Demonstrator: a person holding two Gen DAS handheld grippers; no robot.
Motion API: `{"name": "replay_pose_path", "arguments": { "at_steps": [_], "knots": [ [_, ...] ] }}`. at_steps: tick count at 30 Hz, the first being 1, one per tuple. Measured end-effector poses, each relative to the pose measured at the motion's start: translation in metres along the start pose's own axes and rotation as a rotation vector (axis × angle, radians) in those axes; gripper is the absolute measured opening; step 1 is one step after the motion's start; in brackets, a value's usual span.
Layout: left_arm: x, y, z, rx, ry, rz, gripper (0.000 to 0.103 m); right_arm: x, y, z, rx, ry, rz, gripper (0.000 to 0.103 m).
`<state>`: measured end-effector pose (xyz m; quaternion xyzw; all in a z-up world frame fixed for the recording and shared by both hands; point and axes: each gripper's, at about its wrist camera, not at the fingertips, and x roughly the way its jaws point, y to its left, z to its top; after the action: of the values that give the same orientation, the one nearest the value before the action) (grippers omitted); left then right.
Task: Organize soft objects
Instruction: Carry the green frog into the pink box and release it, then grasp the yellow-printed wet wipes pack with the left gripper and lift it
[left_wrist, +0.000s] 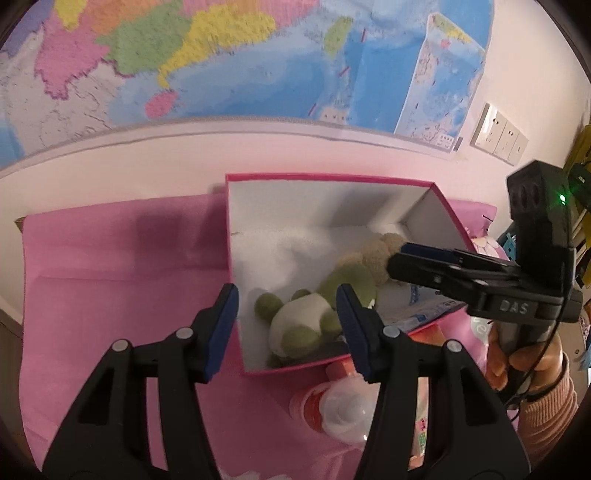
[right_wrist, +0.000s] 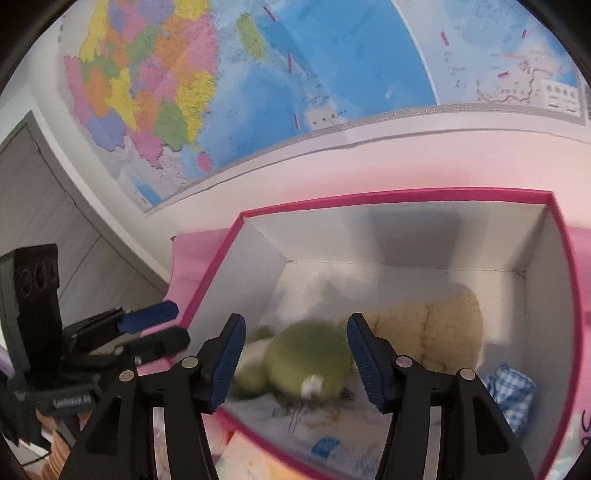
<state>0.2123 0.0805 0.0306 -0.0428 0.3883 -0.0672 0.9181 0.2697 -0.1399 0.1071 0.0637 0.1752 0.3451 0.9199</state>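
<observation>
Soft toys lie in the pink-rimmed box (left_wrist: 236, 221), right ahead of both your tools. A green and white plush (left_wrist: 299, 325) sits at the near end of the box floor, directly between and just beyond the tips of your left gripper (left_wrist: 288, 325), whose jaws stand apart with nothing pressed between the blue pads; the left finger hangs outside the box's near-left wall and the right finger over the near rim. A beige plush (left_wrist: 380, 251) lies further in and to the right of that tool.

Your right gripper (right_wrist: 295, 354) reaches in over the box's right side, with a hand (left_wrist: 517, 365) on its handle. In its own view the jaws are parted and no pad touches anything: the green plush, blurred, lies between and below the fingertips, the beige plush sits just beyond the right finger, and a blue checked cloth item (right_wrist: 513, 395) rests to the right of it against the box wall.

A red-and-clear bottle (left_wrist: 332, 406) lies on the pink cloth (left_wrist: 110, 277) just outside the box's near rim, under your left tool's right finger.
</observation>
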Motion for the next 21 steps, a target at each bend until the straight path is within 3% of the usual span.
{"name": "replay_pose_path", "arguments": {
  "at_steps": [4,12,16,21],
  "knots": [
    [-0.027,-0.004,-0.010,0.020,-0.058,-0.016,0.057,-0.026,0.009,-0.010,-0.025,-0.032,0.005,0.060],
    [-0.092,-0.015,-0.055,0.063,-0.150,-0.117,0.062,-0.087,0.032,-0.056,-0.104,-0.031,0.104,0.065],
    [-0.105,-0.025,-0.087,0.091,-0.143,-0.174,0.062,-0.114,0.042,-0.083,-0.142,-0.023,0.140,0.066],
    [-0.097,-0.034,-0.122,0.124,-0.061,-0.214,0.062,-0.135,0.048,-0.126,-0.145,0.015,0.182,0.067]
  ]
}}
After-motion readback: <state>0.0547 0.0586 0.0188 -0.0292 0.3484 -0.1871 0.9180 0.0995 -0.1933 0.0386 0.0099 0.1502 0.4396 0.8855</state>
